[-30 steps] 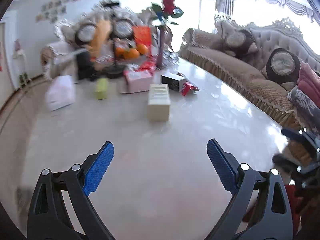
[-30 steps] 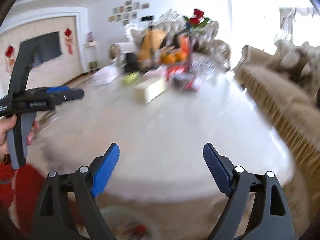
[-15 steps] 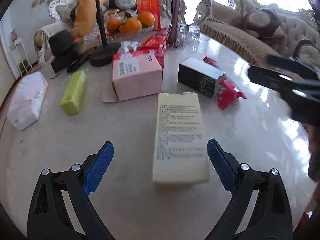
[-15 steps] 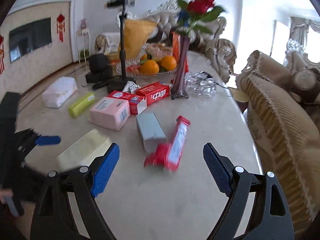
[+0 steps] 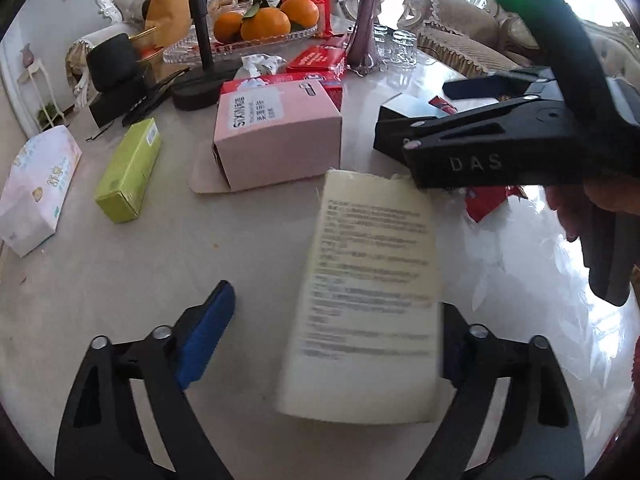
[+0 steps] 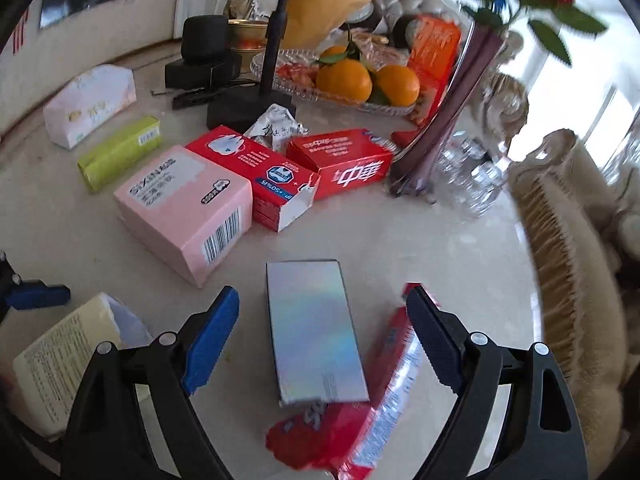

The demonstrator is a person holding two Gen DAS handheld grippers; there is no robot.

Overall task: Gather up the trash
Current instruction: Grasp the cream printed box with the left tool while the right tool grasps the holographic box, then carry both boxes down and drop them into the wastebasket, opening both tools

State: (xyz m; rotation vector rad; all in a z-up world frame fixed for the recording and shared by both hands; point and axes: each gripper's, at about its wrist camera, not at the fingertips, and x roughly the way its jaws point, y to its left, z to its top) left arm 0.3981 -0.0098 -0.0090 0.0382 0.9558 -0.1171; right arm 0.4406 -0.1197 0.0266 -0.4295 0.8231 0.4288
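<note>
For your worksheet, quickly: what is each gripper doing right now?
Left gripper: open, around the cream box.
Right gripper: open, over the silver box.

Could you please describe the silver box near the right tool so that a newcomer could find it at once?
Start at the glass fruit dish of oranges and come forward past the red cartons. The silver box lies flat between the right tool's open fingers, overlapping a red wrapper. Only it has a shiny, rainbow-tinted top.

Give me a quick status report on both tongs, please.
Left tongs open, straddling cream printed carton. Right tongs open over silver holographic box. Red foil wrapper beneath that box.
</note>
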